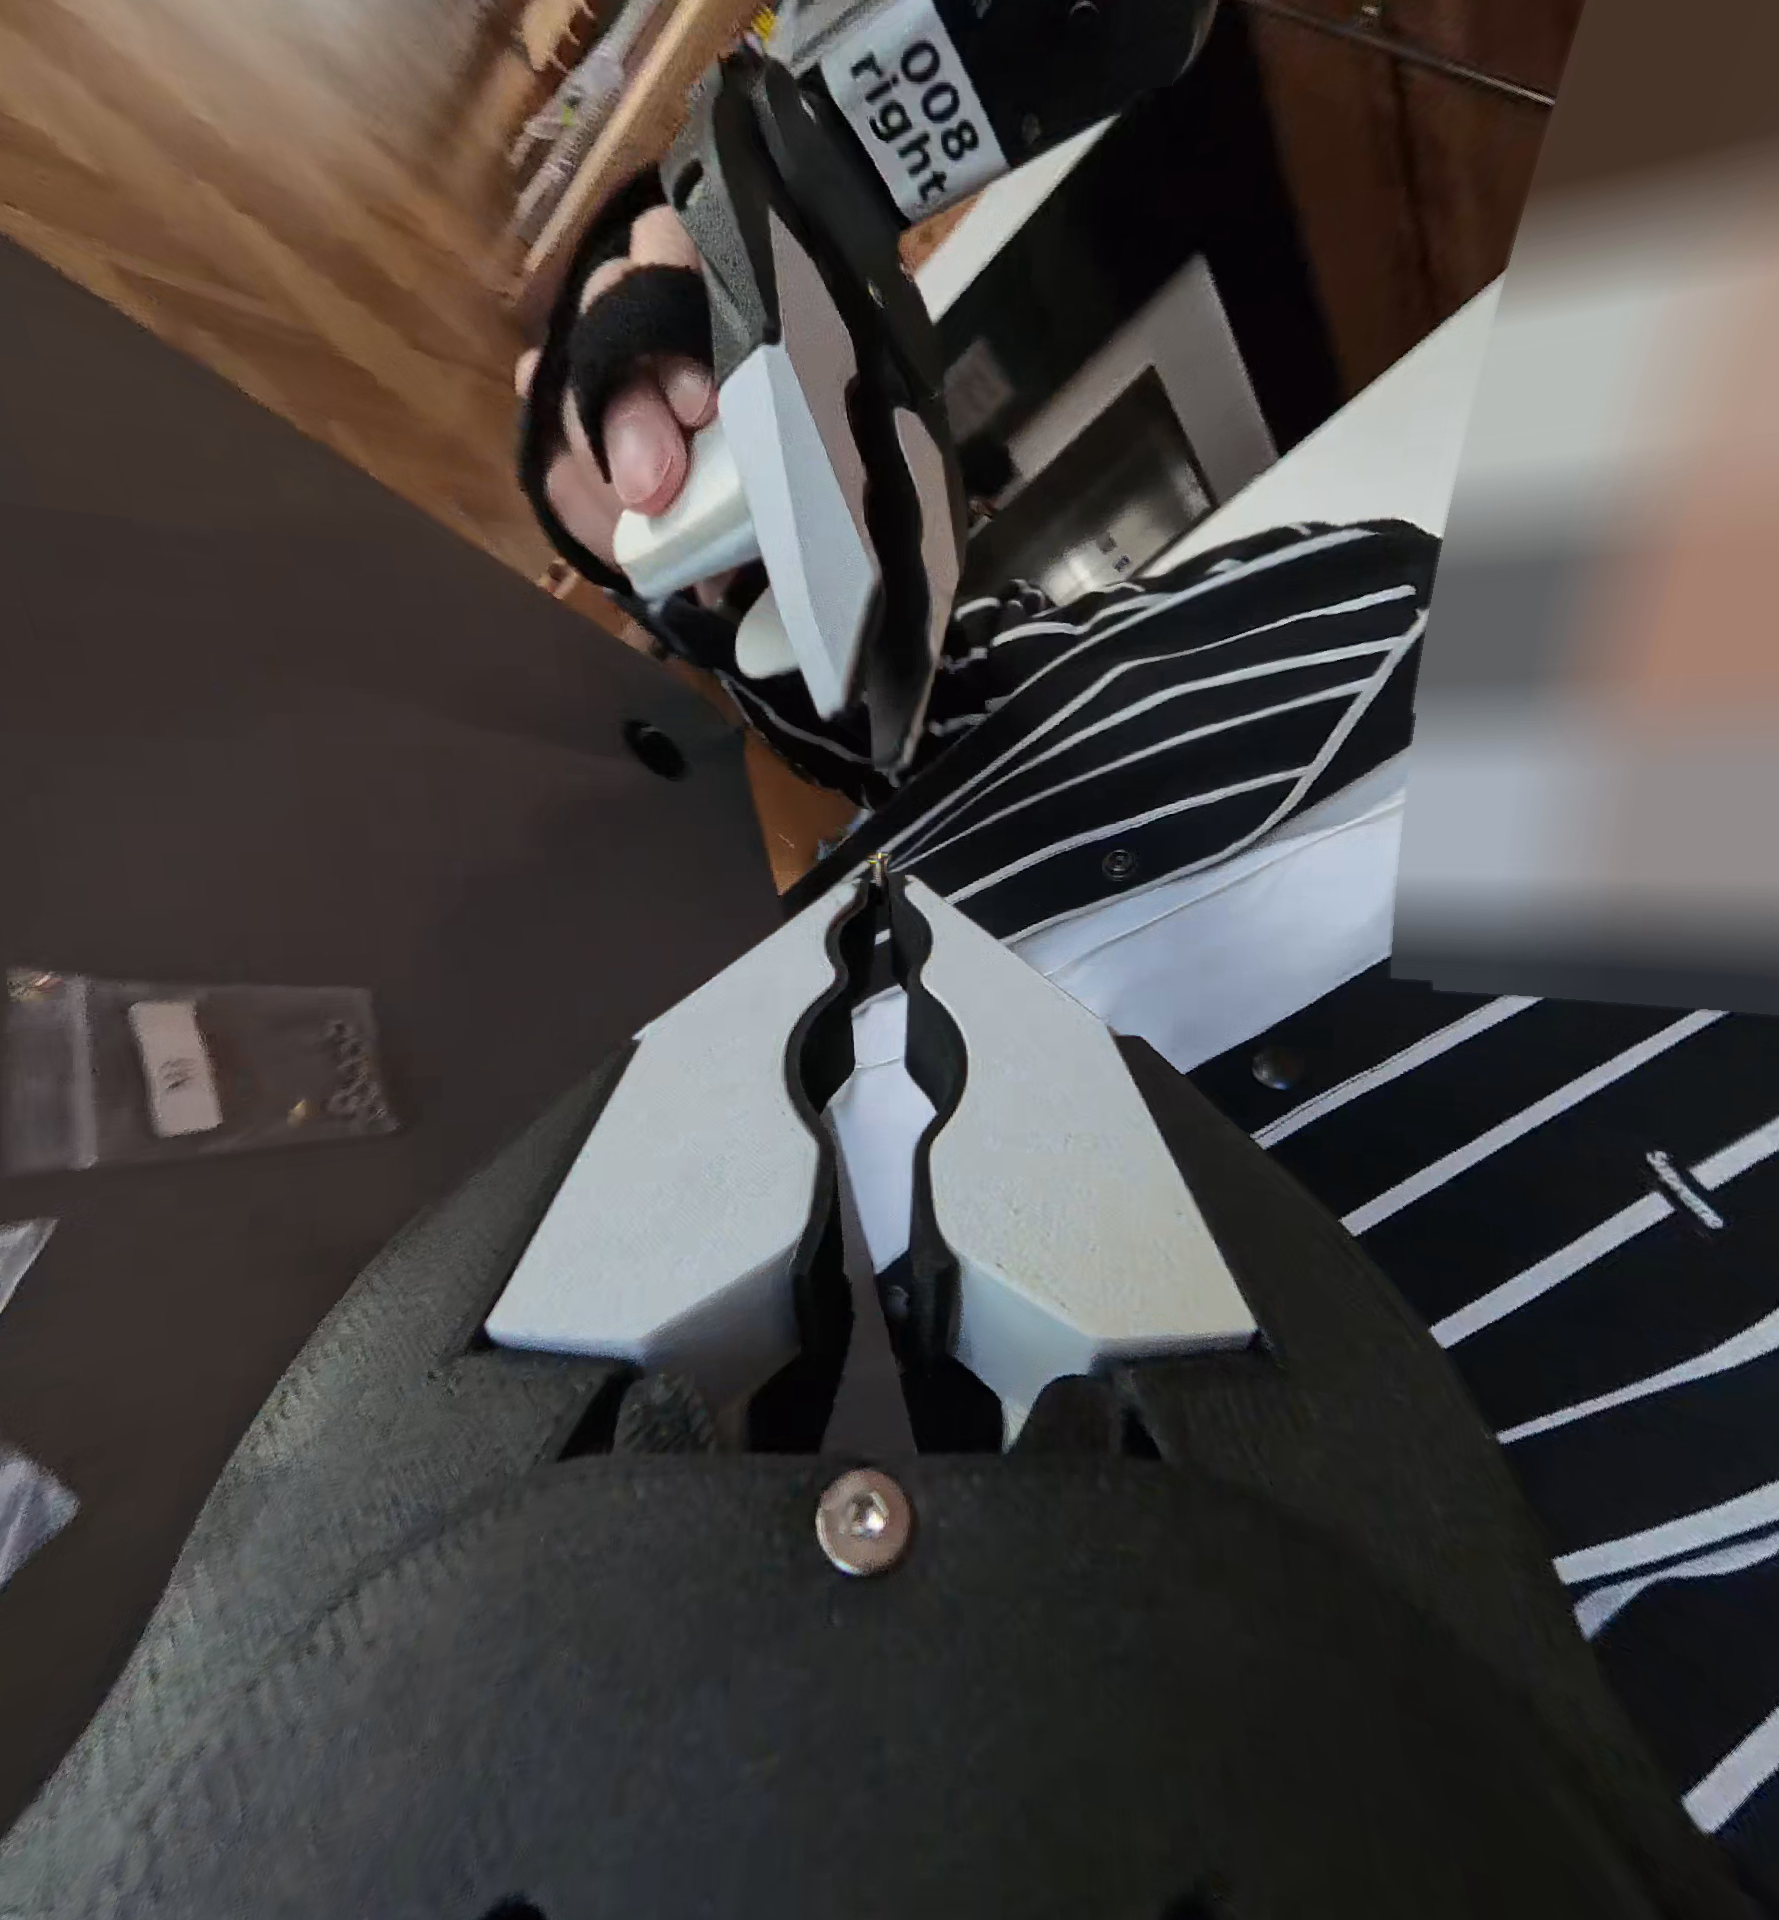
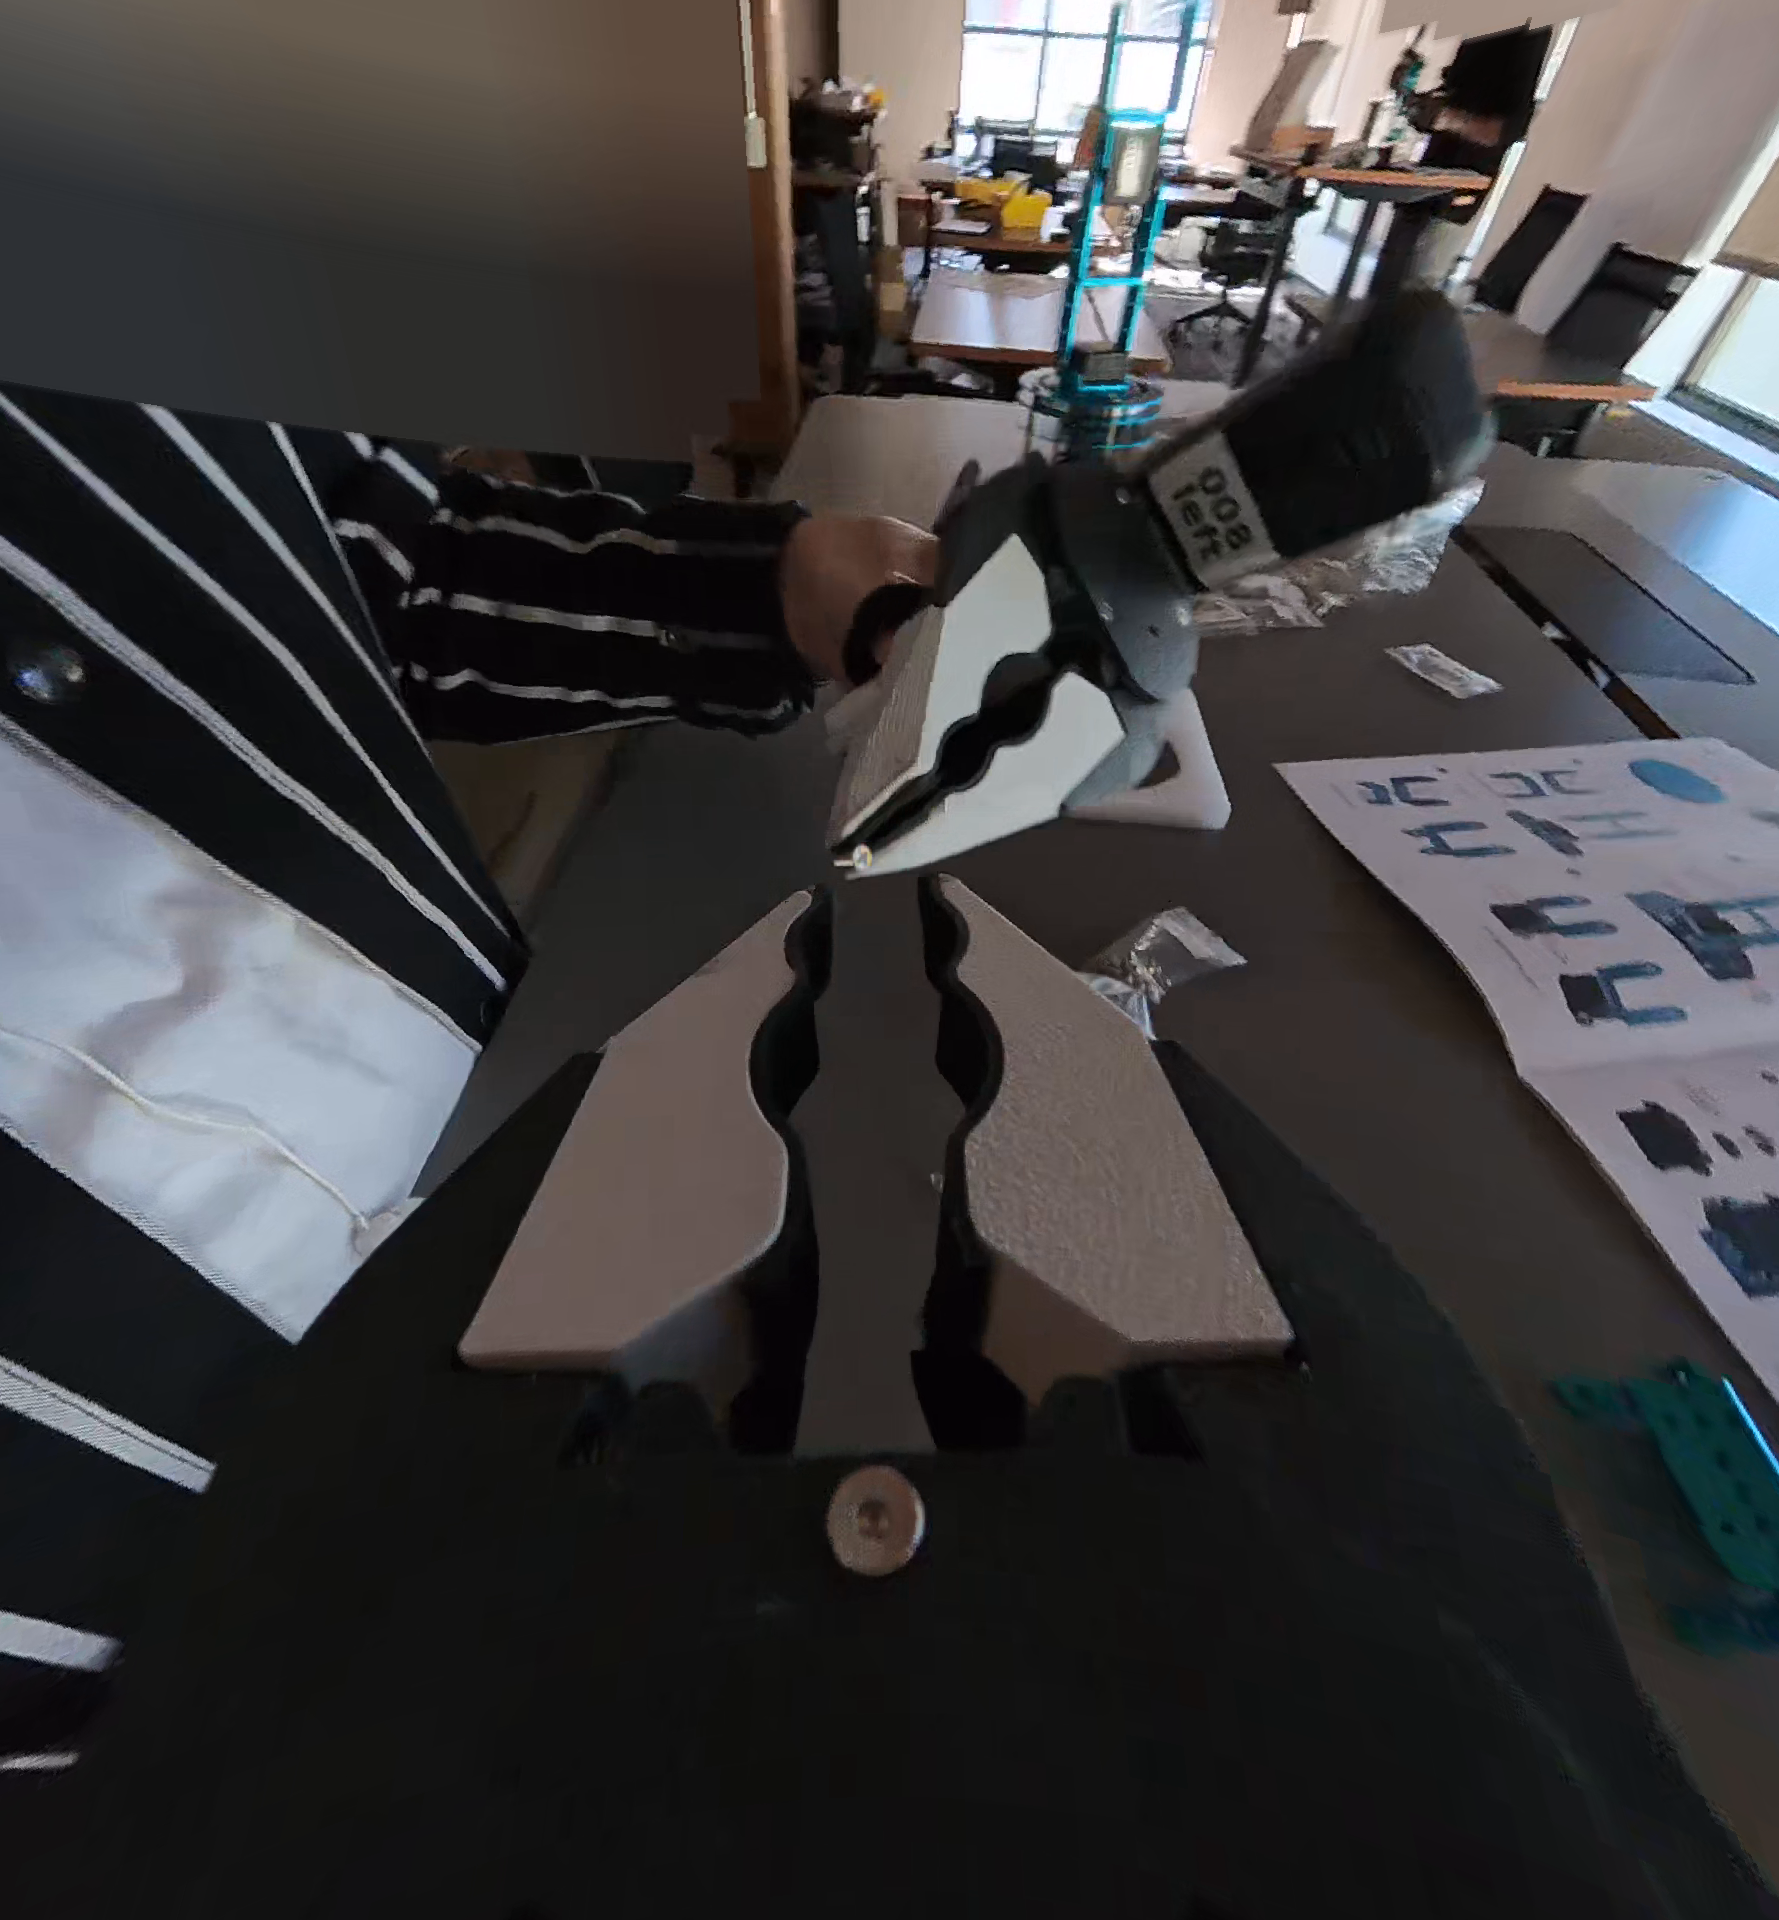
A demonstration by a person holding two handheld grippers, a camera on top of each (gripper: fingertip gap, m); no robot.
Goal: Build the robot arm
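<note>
My left gripper [image 1: 879,878] is shut, pinching a tiny silver screw [image 1: 879,860] at its very tips. In the right wrist view the left gripper [image 2: 852,854] is held by a hand in mid-air above the dark table [image 2: 1332,1039], and the screw [image 2: 861,857] shows at its tip. My right gripper [image 2: 872,899] is open and empty, its tips just below and in front of the screw, not touching it. In the left wrist view the right gripper [image 1: 864,727] hangs above, held by a gloved hand [image 1: 615,416].
A person in a black-and-white striped shirt [image 2: 189,727] is close on the left. A white printed sheet [image 2: 1643,987], a green perforated plate [image 2: 1716,1507], small plastic bags [image 2: 1165,951] [image 1: 189,1070] and a white stand base [image 2: 1191,790] lie on the table. A teal tower [image 2: 1113,260] stands behind. Only a small space, under 4 cm, lies between the two pairs of fingers. The green perforated plate [image 2: 1716,1507] is about 25 cm from both grippers' fingertips.
</note>
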